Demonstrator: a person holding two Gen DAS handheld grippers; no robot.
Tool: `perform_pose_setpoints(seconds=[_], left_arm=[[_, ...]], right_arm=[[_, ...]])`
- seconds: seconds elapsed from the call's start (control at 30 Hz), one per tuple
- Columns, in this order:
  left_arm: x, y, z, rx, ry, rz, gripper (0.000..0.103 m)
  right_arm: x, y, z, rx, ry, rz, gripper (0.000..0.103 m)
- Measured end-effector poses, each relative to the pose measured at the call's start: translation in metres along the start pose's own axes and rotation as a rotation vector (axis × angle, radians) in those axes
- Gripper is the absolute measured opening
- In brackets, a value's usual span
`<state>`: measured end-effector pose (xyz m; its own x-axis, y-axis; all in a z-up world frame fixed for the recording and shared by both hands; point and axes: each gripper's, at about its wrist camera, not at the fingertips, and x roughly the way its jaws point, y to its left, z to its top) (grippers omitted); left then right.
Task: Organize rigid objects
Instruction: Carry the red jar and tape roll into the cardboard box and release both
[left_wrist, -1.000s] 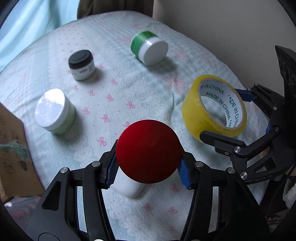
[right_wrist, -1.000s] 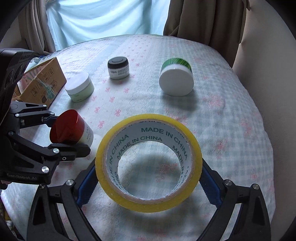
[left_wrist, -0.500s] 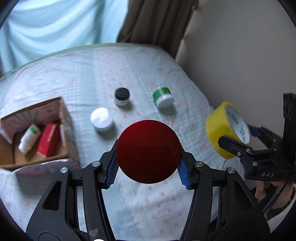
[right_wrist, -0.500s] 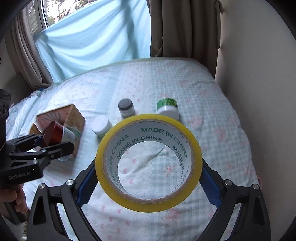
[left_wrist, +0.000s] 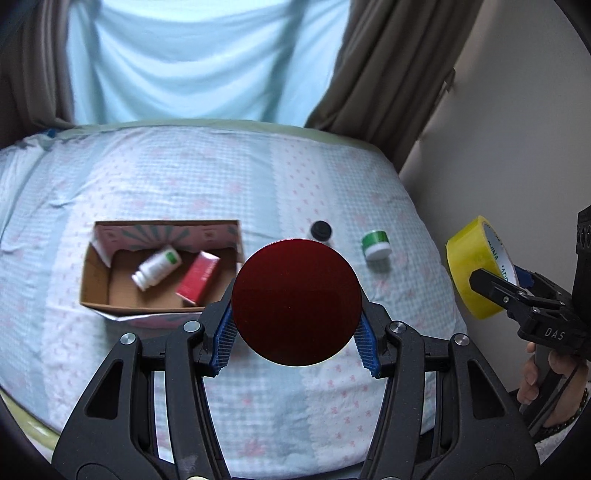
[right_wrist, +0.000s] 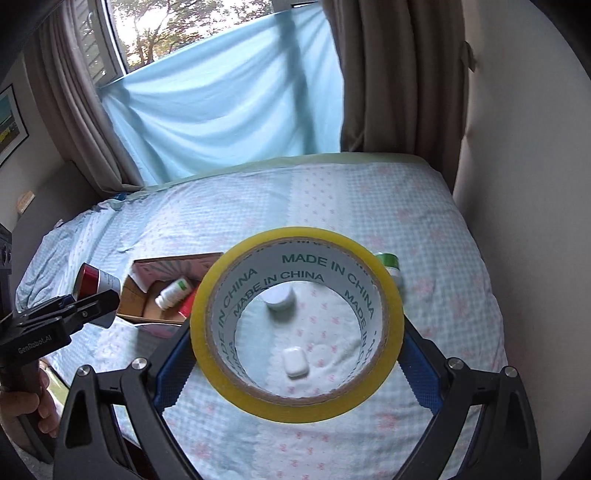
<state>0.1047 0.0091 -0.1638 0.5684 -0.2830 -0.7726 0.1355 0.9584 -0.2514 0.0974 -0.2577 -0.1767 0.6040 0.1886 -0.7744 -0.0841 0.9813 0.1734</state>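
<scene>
Left tongs (left_wrist: 295, 338) are clamping a red-capped jar (left_wrist: 296, 302), blue pads pressing either side just under the cap; the cap is facing the lens and filling lower centre of the left wrist view. In the right wrist view the same jar (right_wrist: 96, 281) is showing at left, white body lying sideways in the tongs.

Right tongs (right_wrist: 297, 360) are gripping a roll of yellow packing tape (right_wrist: 295, 402) across its outer rim, hole toward the camera, printed core readable. It is sitting at the right edge of the left wrist view (left_wrist: 463, 273).

Both loads are hanging well above the bed (left_wrist: 184, 177). Judgement: held high so they can pass over the box wall and be dropped in.

Cardboard box (left_wrist: 94, 269) is lying left of centre in the left view, open top, already holding a white pill bottle (left_wrist: 157, 267) and a red carton (left_wrist: 197, 277).

Loose on the bed: a black-lidded jar (left_wrist: 320, 229), a green-banded jar (left_wrist: 376, 244), a white-lidded jar (right_wrist: 280, 297) and a small white case (right_wrist: 294, 362), the last two seen through the tape's hole.

Both tongs are pointing steeply down at the bed. A hand (left_wrist: 543, 376) is wrapping the right handle at lower right; another hand (right_wrist: 26, 402) is gripping the left handle at lower left of the right view.
</scene>
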Motion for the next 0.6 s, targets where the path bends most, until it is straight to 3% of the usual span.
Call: perform_pose_setpoints(seconds=[0.33,0.6], left_arm=[[-0.001,0.132,0.023,-0.026,0.069,0.044,0.051],[0.042,0.223,0.039,0.022,0.174,0.045,0.051]], right_arm=[[0.039,0.106,0.042,-0.001,0.001,0.055,0.096],[0.112,0.185,0.055,0.083,0.061,0.047,0.096]])
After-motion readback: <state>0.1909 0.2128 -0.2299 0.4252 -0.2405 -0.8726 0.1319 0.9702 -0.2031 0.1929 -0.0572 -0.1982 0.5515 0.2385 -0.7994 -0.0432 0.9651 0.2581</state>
